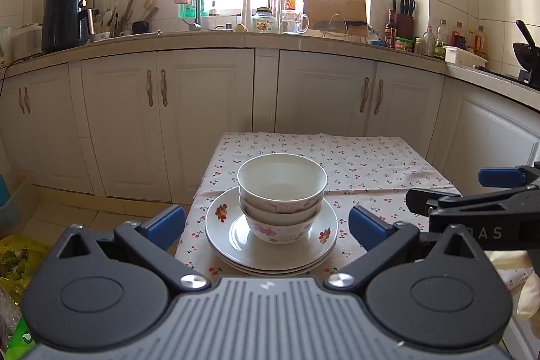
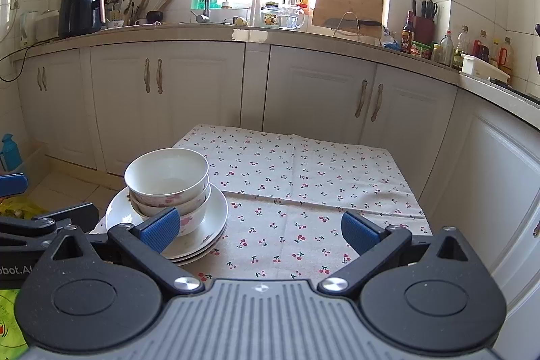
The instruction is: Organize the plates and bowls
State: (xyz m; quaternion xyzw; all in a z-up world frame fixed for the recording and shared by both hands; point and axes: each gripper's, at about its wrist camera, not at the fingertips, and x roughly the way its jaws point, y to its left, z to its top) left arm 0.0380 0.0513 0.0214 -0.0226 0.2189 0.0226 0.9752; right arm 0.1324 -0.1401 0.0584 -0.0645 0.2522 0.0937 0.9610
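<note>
White china is already piled up: bowls are nested on the plates, near the front left corner of the cloth covered table. Both grippers are held back from it with jaws spread wide and nothing gripped. The left gripper is lined up square on the pile, the right gripper is pointed at bare cloth just beside it, though its left pad overlaps the pile in the right wrist view.

So the stacking looks pretty much done, judging by that. If the pile is to be shifted, the plates should be taken by the rim from both sides, low and level, since the bowls are only resting loose on top. A tilt would probably send the top bowl sliding. Glazed china is slippery, so a firm slow squeeze is advised, not a snap
</note>
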